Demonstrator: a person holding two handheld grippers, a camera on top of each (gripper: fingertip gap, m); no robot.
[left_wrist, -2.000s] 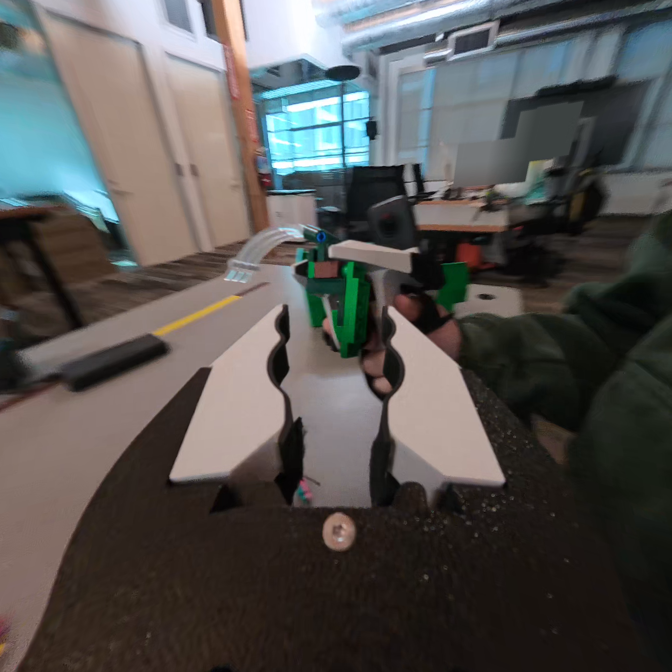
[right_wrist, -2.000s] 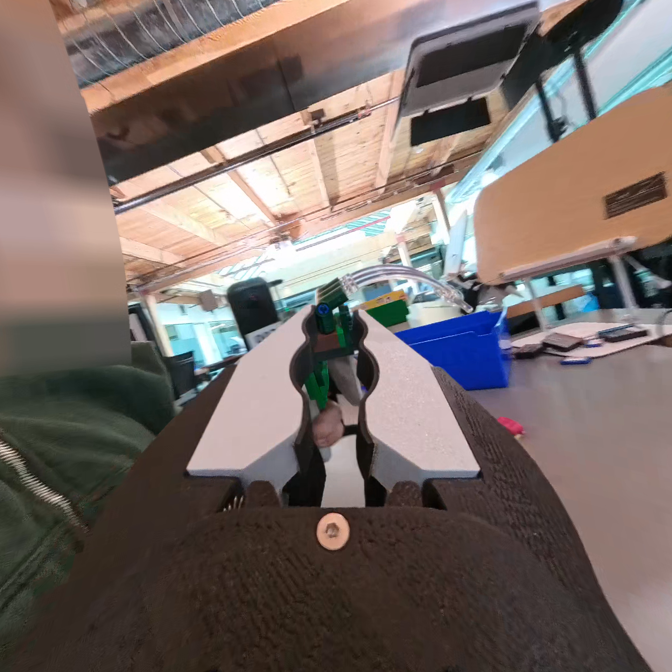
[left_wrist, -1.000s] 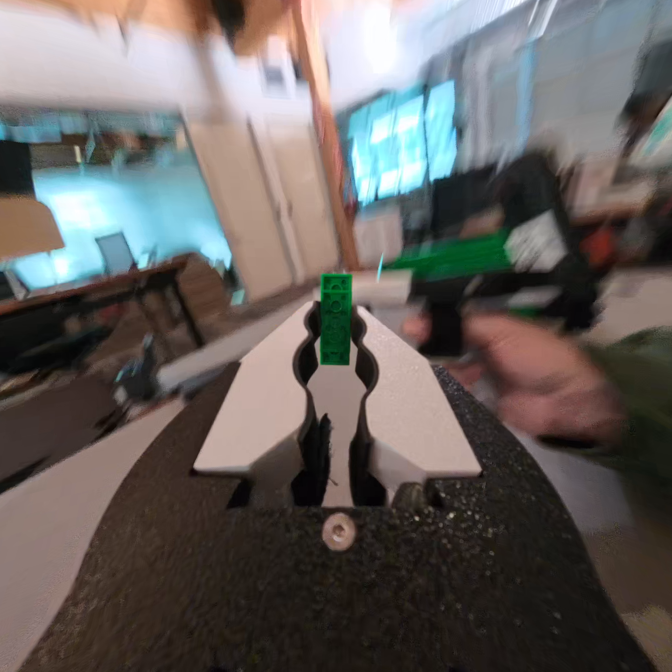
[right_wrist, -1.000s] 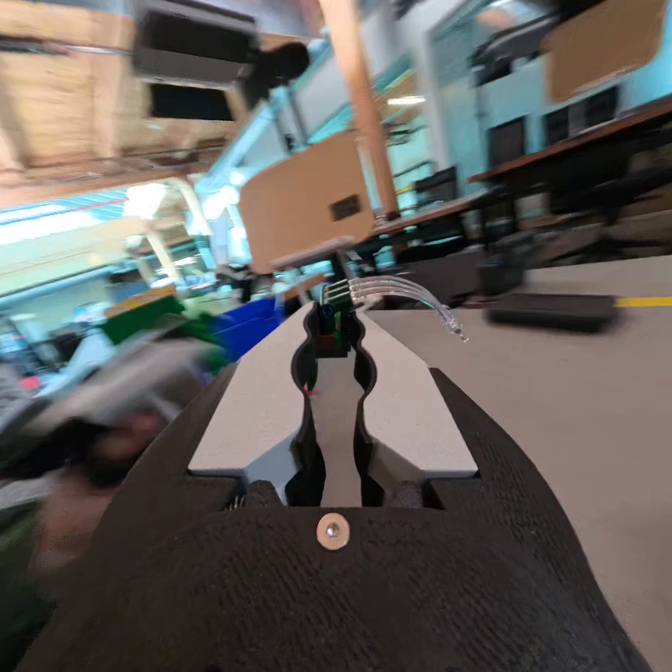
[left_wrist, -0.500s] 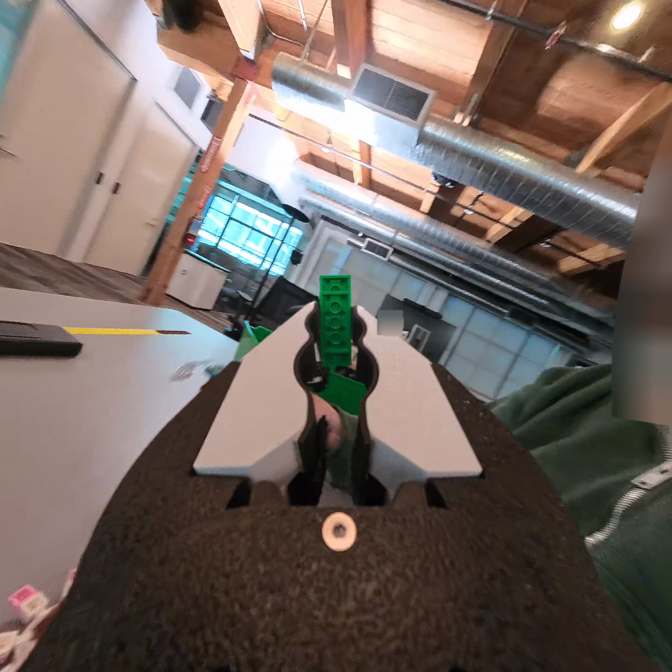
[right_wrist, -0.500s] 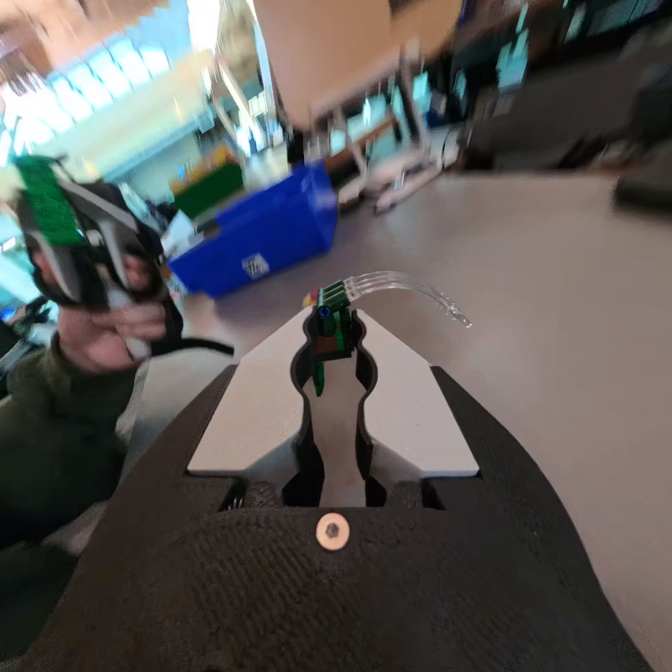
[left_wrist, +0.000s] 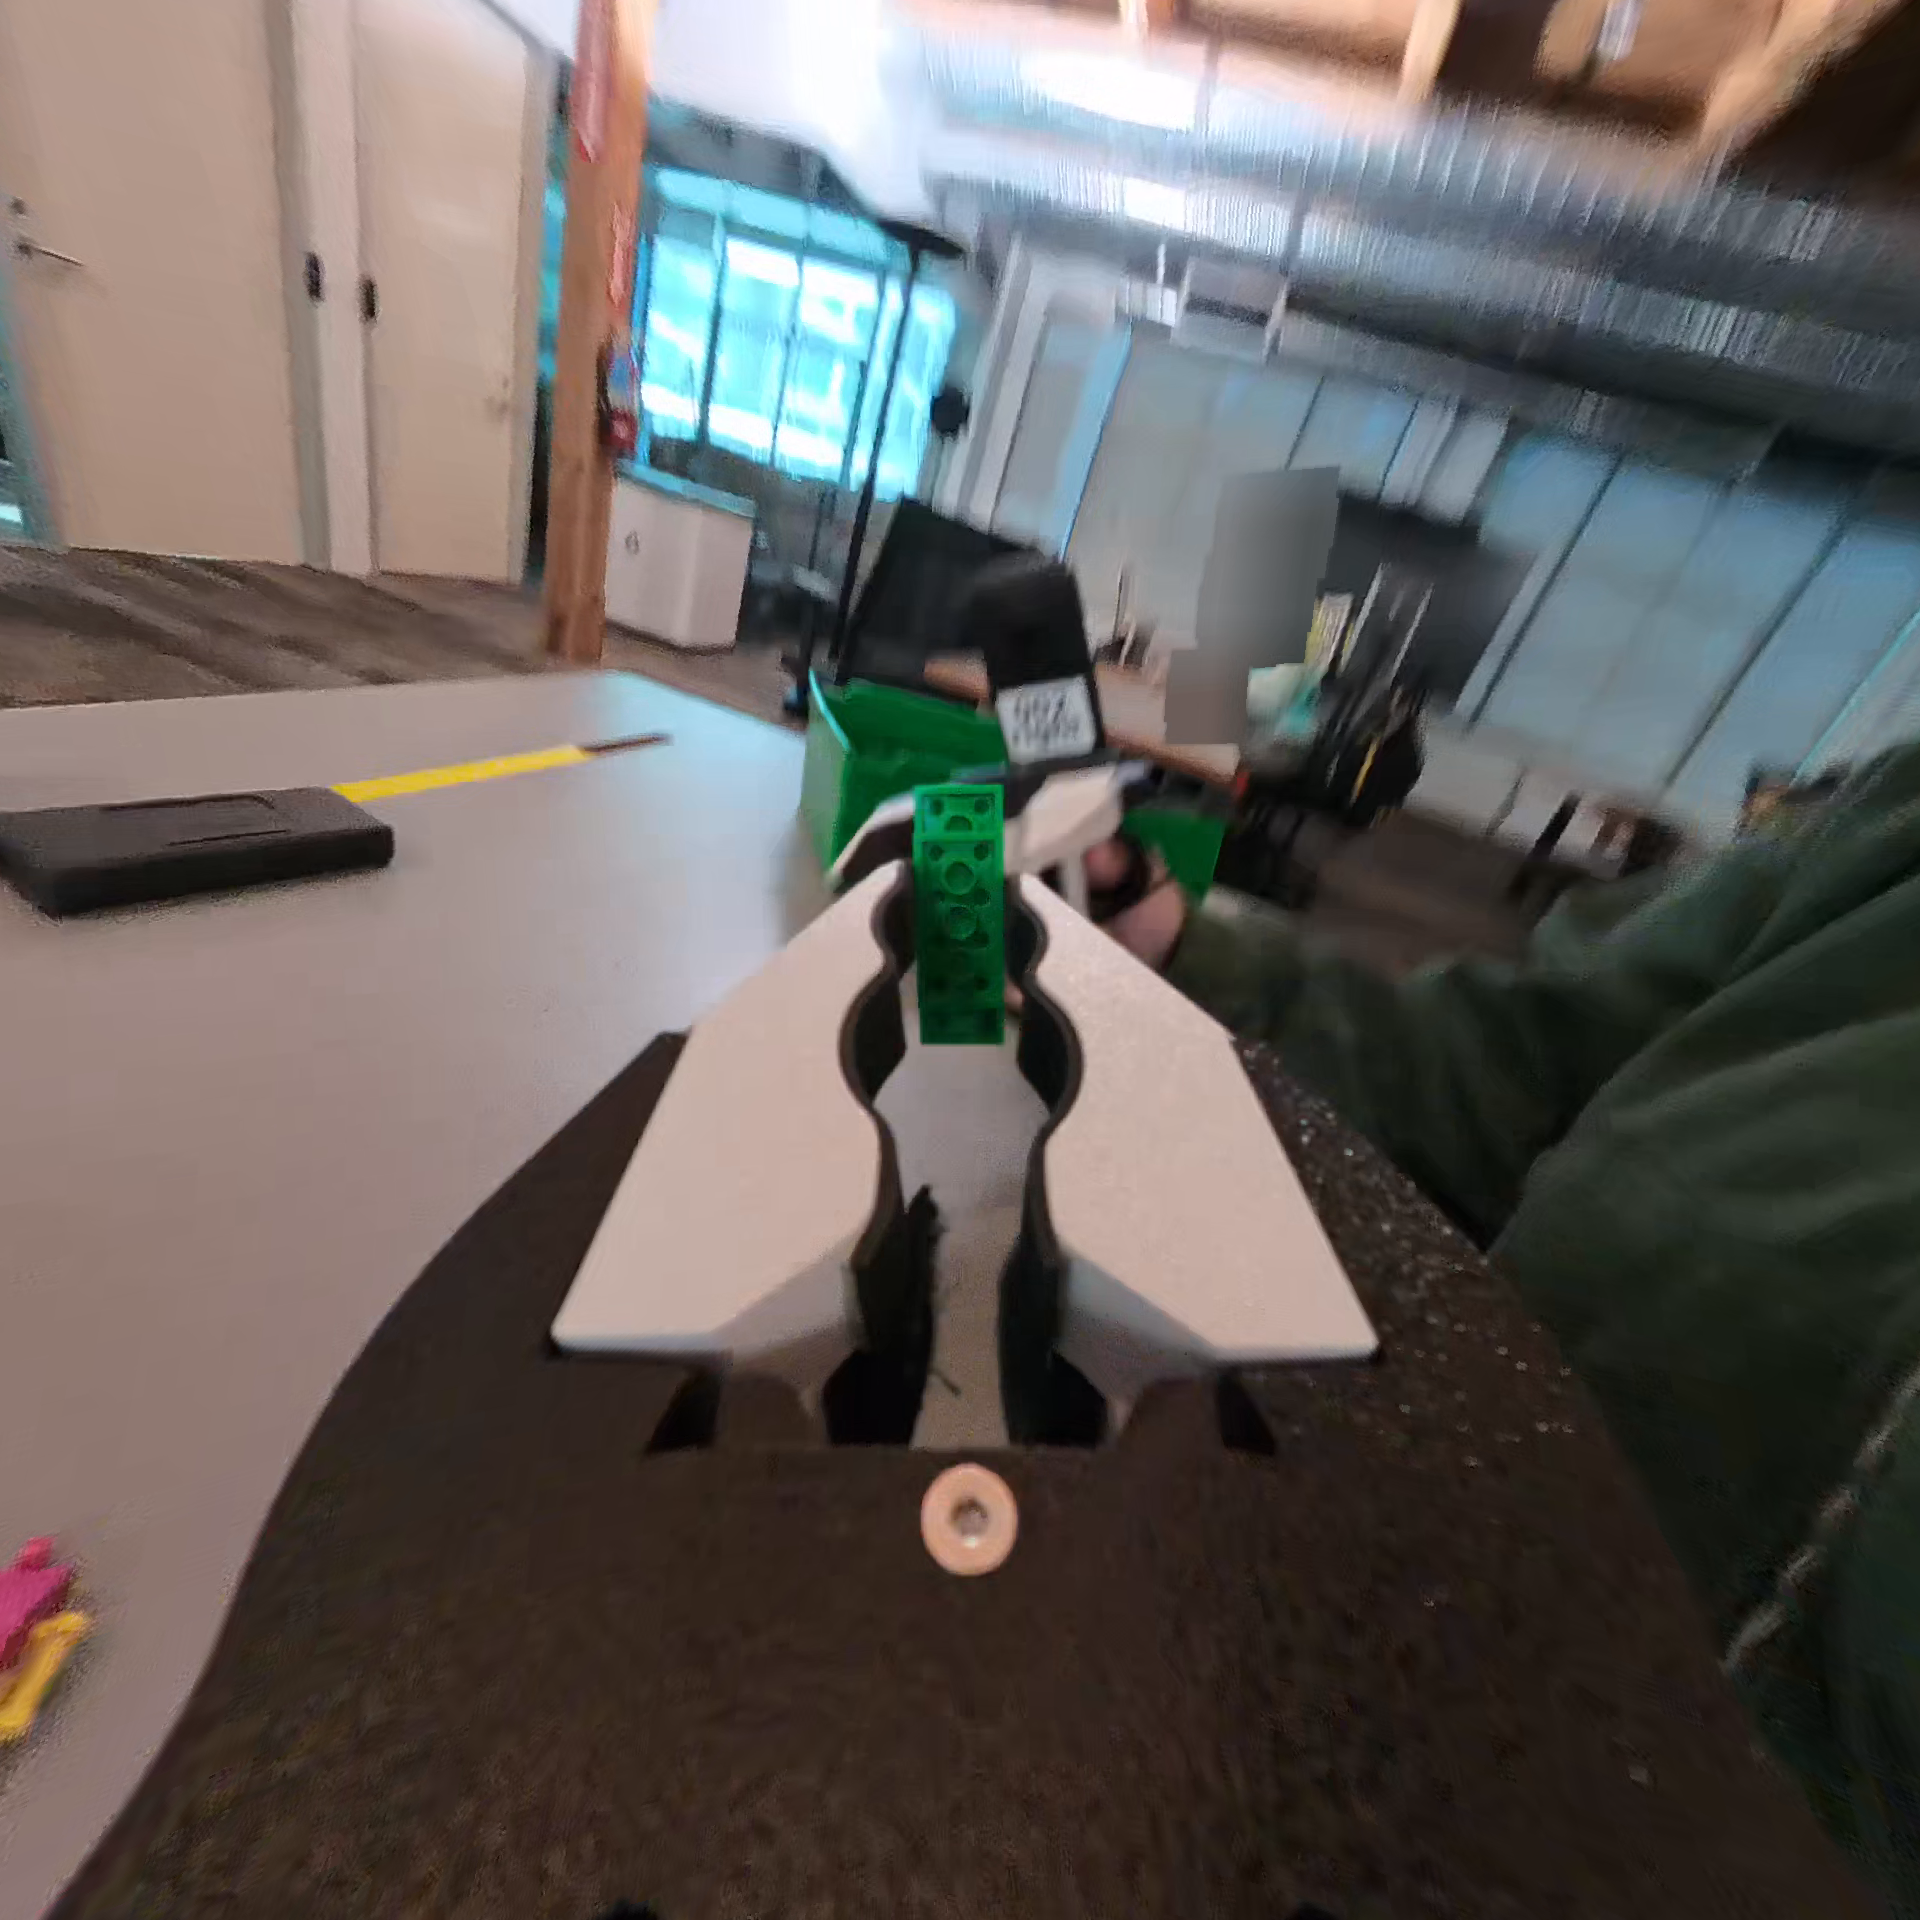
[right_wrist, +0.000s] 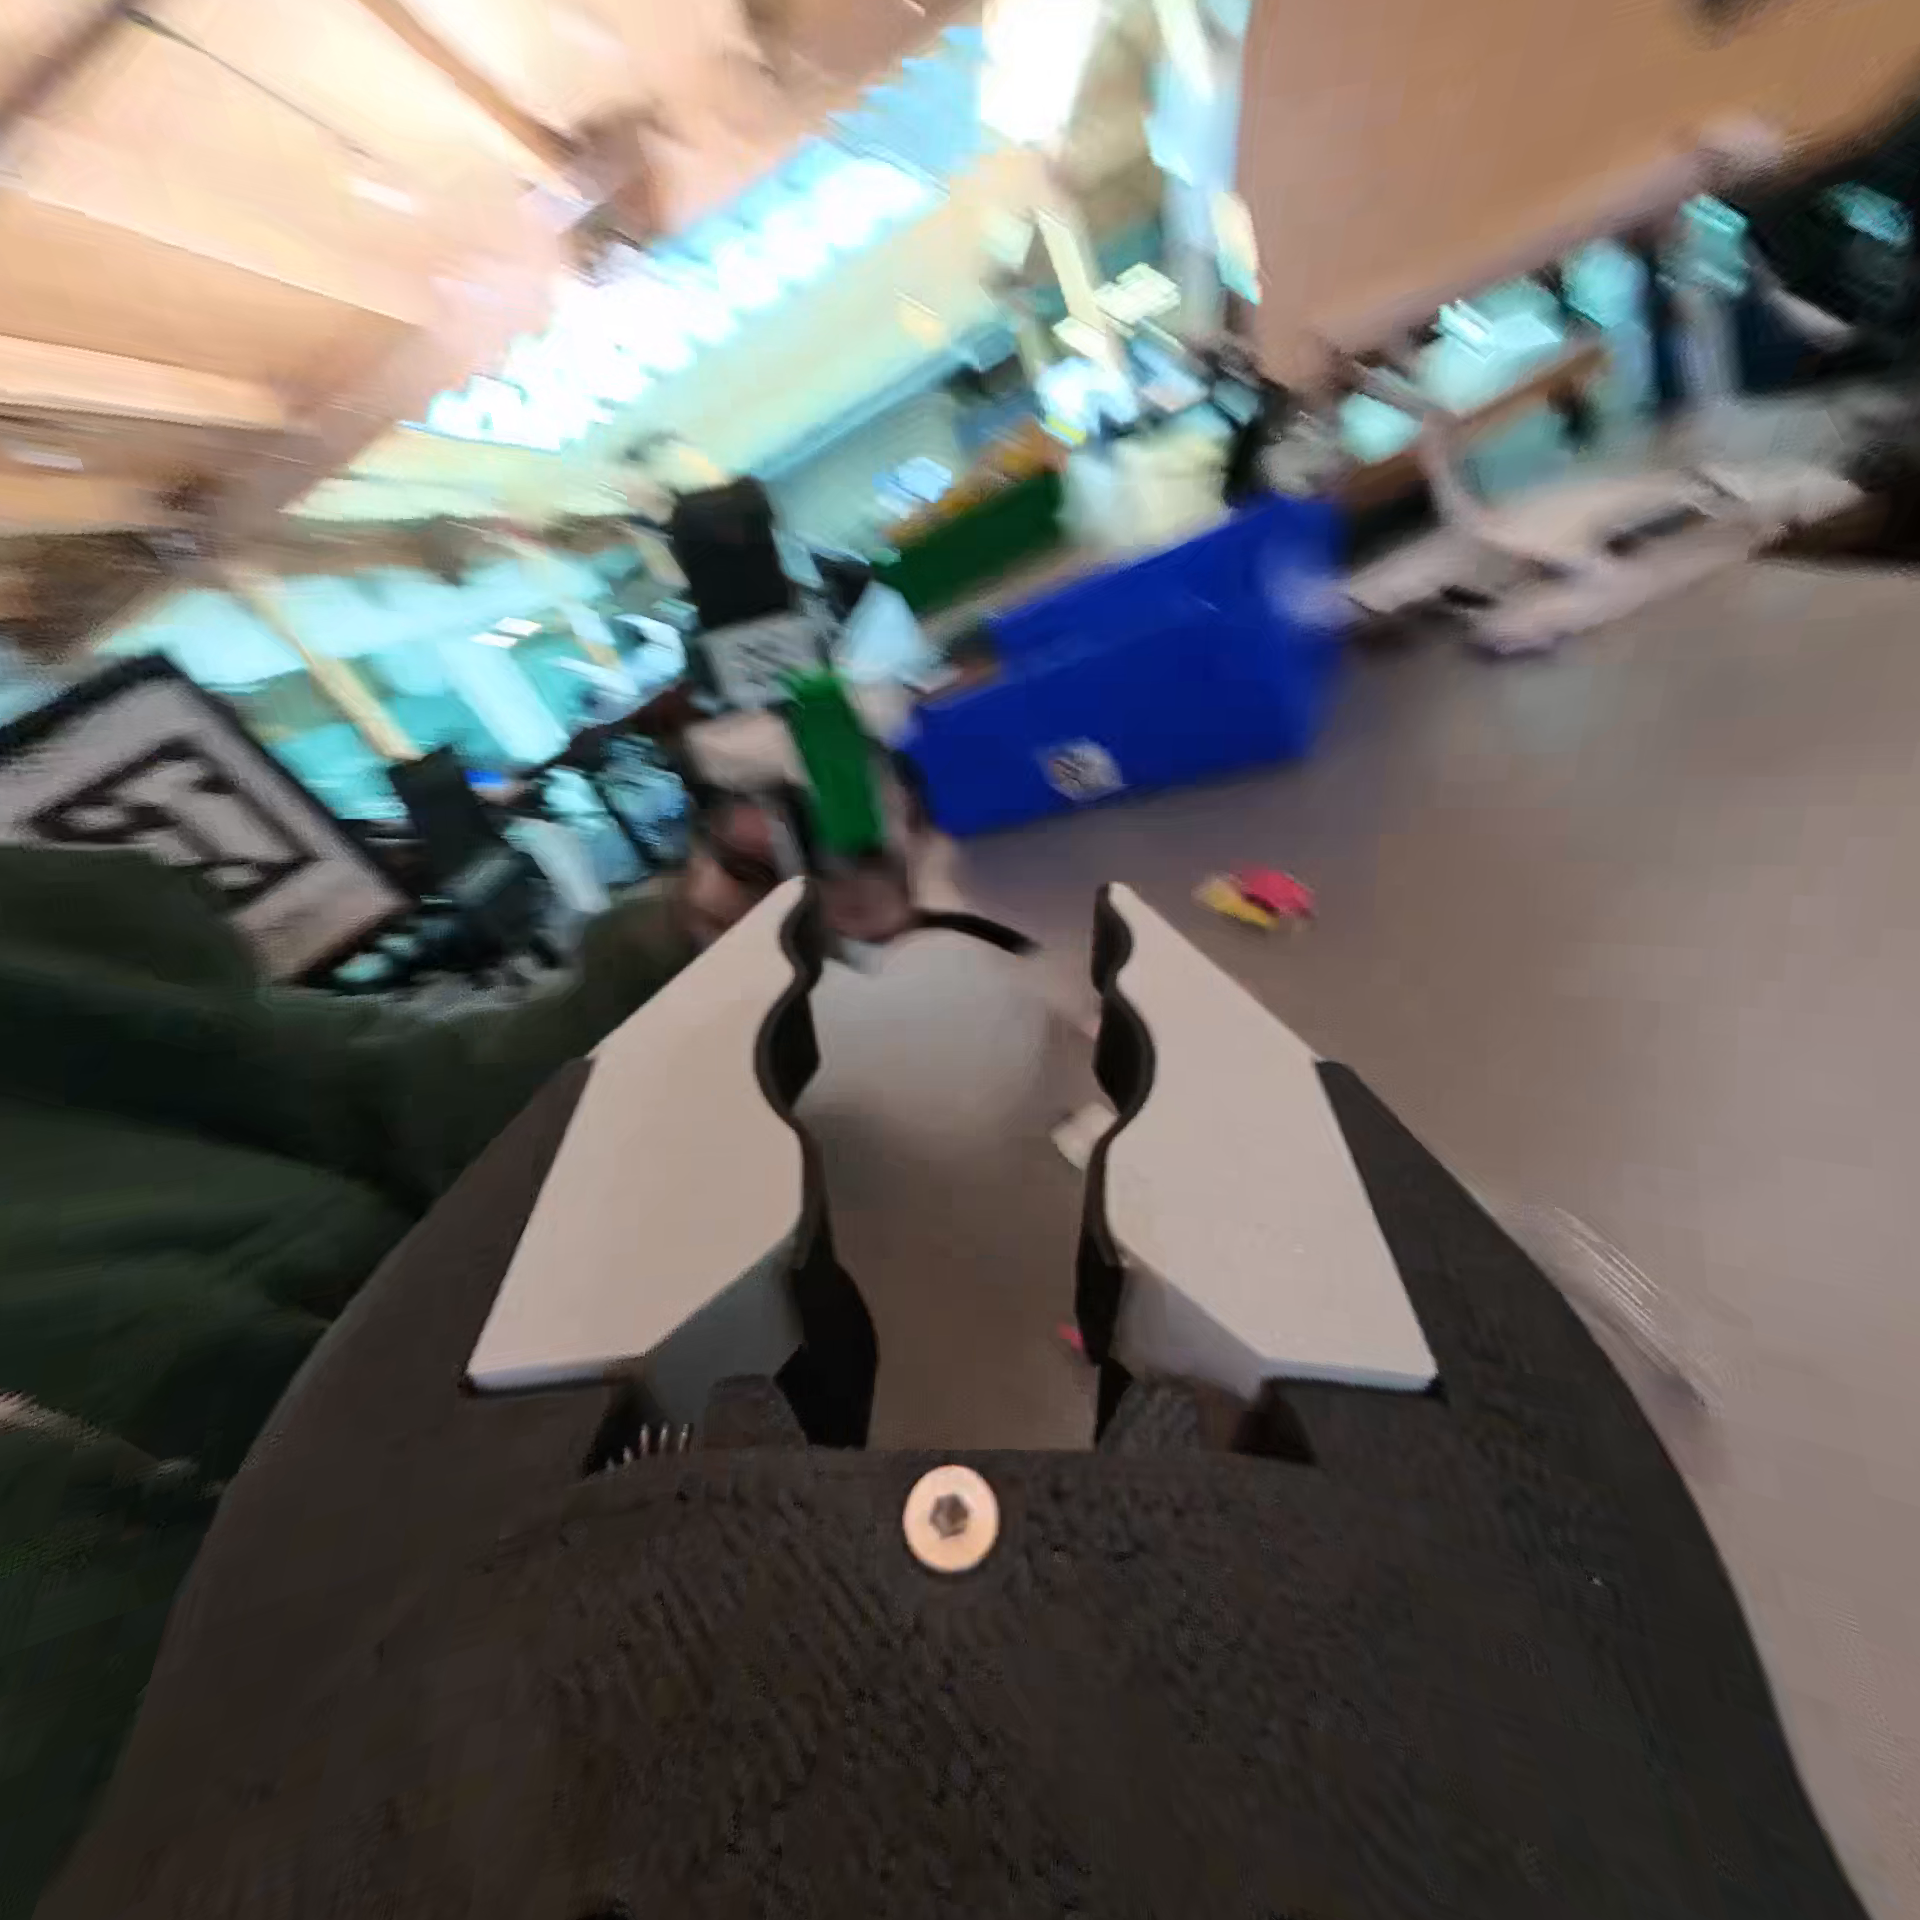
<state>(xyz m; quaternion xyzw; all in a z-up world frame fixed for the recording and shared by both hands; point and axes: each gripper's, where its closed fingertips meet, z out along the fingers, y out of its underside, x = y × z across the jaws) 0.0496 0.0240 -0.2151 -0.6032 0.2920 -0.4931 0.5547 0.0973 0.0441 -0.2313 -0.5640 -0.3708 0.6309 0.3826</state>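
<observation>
My left gripper (left_wrist: 958, 881) is shut on a long green studded brick (left_wrist: 958, 935), which stands upright between the fingertips above the grey table (left_wrist: 364, 1039). The same brick shows blurred in the right wrist view (right_wrist: 836, 758), held up by the far gripper. My right gripper (right_wrist: 951, 914) is open and empty, its jaws wide apart over the table. It also shows in the left wrist view (left_wrist: 1039, 821), just beyond the brick and in front of a green bin (left_wrist: 883, 748). A person's dark green sleeve (left_wrist: 1610, 1143) reaches to it.
A black flat block (left_wrist: 187, 847) and a yellow tape line (left_wrist: 468, 774) lie at the far left of the table. Pink and yellow pieces (left_wrist: 31, 1621) lie near its left edge. A blue bin (right_wrist: 1132, 696), red and yellow pieces (right_wrist: 1257, 896) and a small white piece (right_wrist: 1081, 1127) sit ahead of the right gripper.
My right gripper has opened and no longer holds the small green assembly with the clear curved tubes. My left gripper still holds the green brick. Both views have swung.
</observation>
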